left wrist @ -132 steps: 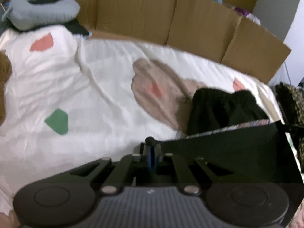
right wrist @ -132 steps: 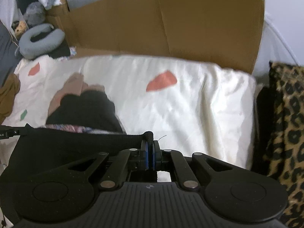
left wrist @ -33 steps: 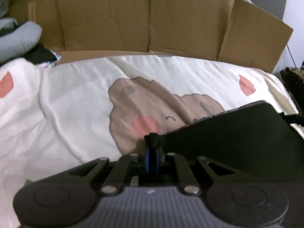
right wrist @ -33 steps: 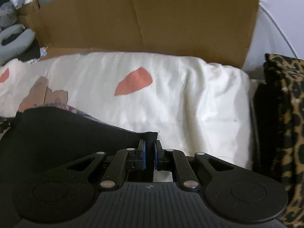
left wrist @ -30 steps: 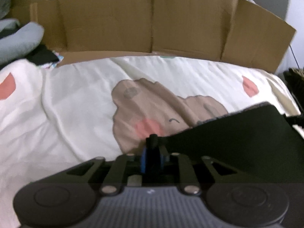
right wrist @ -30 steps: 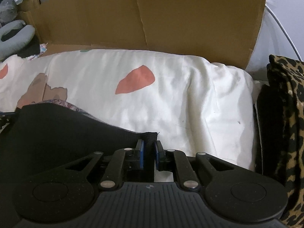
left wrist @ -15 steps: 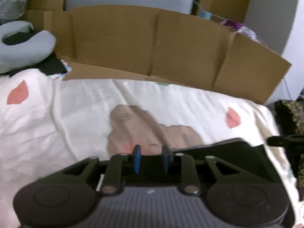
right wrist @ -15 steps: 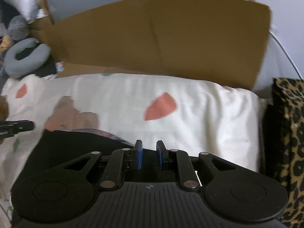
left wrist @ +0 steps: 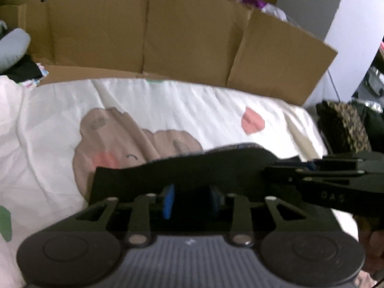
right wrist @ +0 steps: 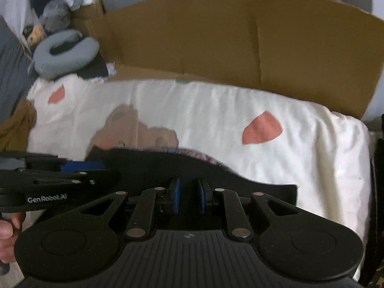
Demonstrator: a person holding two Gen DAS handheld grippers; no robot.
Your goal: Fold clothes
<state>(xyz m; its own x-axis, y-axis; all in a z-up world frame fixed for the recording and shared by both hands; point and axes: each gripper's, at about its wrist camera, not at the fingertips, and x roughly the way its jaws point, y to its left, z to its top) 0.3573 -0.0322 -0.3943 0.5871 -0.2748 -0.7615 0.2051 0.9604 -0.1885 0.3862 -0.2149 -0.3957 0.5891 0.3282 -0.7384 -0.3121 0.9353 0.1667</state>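
Note:
A black garment (left wrist: 192, 168) lies folded flat on the white bedsheet (left wrist: 192, 110), with a patterned edge showing along its far side. My left gripper (left wrist: 192, 199) is open just above its near edge, blue pads apart and gripping nothing. In the right wrist view the same garment (right wrist: 240, 184) spreads under my right gripper (right wrist: 188, 195), which is also open and holds nothing. Each gripper shows in the other's view: the right gripper (left wrist: 312, 170) comes in from the right, and the left gripper (right wrist: 72, 168) from the left with a person's hand (right wrist: 7, 235) behind it.
A brown cardboard wall (right wrist: 240, 48) stands along the far side of the bed. A grey neck pillow (right wrist: 64, 52) sits at the back left, a brown garment (right wrist: 14, 124) at the left edge. Leopard-print fabric (left wrist: 343, 124) hangs beside the bed on the right.
Both grippers were shut on the black garment's corners a second ago. They have since opened, let it go and drawn back, and the garment now rests on the sheet.

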